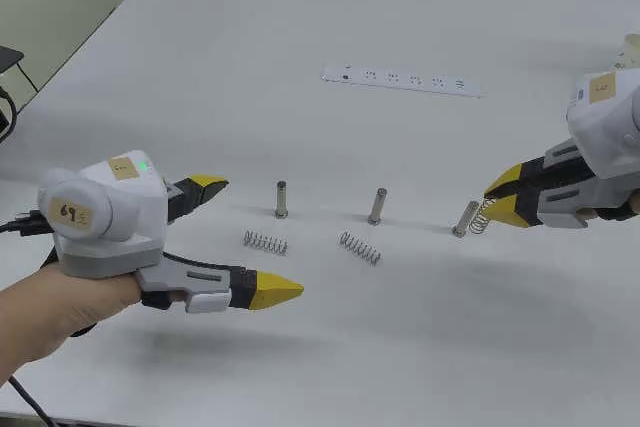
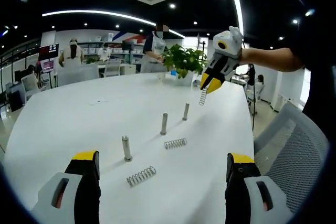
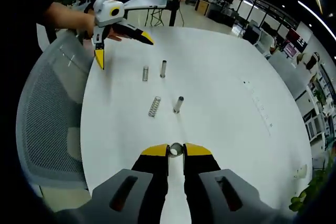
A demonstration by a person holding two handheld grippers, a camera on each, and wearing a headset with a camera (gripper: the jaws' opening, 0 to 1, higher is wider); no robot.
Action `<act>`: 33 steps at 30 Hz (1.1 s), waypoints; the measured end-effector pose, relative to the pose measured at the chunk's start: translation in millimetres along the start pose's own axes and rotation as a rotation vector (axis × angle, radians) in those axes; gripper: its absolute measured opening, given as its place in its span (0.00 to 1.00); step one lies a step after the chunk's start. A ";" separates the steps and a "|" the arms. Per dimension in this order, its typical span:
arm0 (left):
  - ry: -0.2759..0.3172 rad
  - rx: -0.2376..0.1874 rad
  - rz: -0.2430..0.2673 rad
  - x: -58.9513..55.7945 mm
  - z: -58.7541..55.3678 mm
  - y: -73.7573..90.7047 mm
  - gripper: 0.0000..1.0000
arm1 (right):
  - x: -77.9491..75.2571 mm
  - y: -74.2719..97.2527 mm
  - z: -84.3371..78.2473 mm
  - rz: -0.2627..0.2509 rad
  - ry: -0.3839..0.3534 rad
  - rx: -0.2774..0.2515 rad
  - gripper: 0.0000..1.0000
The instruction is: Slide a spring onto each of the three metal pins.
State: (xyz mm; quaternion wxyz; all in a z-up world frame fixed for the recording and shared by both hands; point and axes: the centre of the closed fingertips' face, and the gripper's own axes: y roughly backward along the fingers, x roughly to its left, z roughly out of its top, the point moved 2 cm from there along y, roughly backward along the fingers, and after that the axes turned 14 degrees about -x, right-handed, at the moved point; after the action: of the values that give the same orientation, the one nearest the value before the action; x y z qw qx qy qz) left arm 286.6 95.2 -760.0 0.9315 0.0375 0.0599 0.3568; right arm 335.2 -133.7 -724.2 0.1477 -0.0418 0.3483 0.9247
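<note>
1. Nearest the person, the left claw [image 1: 250,237] is held in a hand [image 1: 50,312] over the near left part of the white counter [image 1: 420,347]. Its yellow-tipped jaws stand wide apart with nothing between them.
2. Just beyond those tips, two loose springs lie flat on the counter. The first spring [image 1: 265,242] is close to the left claw. The second spring [image 1: 360,247] lies to its right, apart from it.
3. Behind the loose springs, three metal pins stand in a row. The left pin [image 1: 281,199] and the middle pin [image 1: 377,205] are upright and bare, each just behind one of the loose springs.
4. The right pin [image 1: 466,218] is bare too. It looks tilted in the head view and upright in the left gripper view.
5. The right claw [image 1: 497,204] reaches in from the right edge with its jaws narrow, pinching the third spring [image 1: 482,215] by one end. The spring's free end is just beside the top of the right pin. Whether they touch cannot be told.
6. Farthest off, a white power strip [image 1: 402,79] lies flat on the counter, well apart from the pins.
</note>
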 end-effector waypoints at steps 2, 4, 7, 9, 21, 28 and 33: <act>0.000 0.000 0.001 0.6 0.4 0.4 0.98 | -3.7 0.9 -1.0 -0.008 -0.001 0.003 0.07; -0.001 0.001 0.000 0.7 0.6 0.7 0.98 | -7.6 1.5 -1.0 -0.017 -0.011 -0.001 0.07; -0.002 0.001 0.005 1.9 0.8 1.3 0.98 | -14.1 1.1 -0.6 -0.032 -0.016 -0.001 0.07; -0.001 0.002 0.005 2.2 0.7 1.5 0.98 | -17.9 0.5 -0.5 -0.038 -0.015 0.002 0.07; 0.000 0.003 0.020 6.2 1.5 5.2 0.98 | -40.1 -3.1 -3.3 -0.099 -0.059 0.006 0.07; 0.000 0.004 0.024 8.8 1.8 6.8 0.98 | -42.7 -6.6 -7.1 -0.096 -0.066 0.015 0.07; 0.001 0.007 0.023 8.9 0.9 7.1 0.98 | -44.1 -10.1 -8.3 -0.095 -0.071 0.019 0.07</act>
State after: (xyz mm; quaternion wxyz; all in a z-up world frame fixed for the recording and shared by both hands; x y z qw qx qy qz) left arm 288.6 106.4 -759.2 0.9271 0.0414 0.0612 0.3674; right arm 380.0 -142.7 -728.9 0.2041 -0.0241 0.3494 0.9141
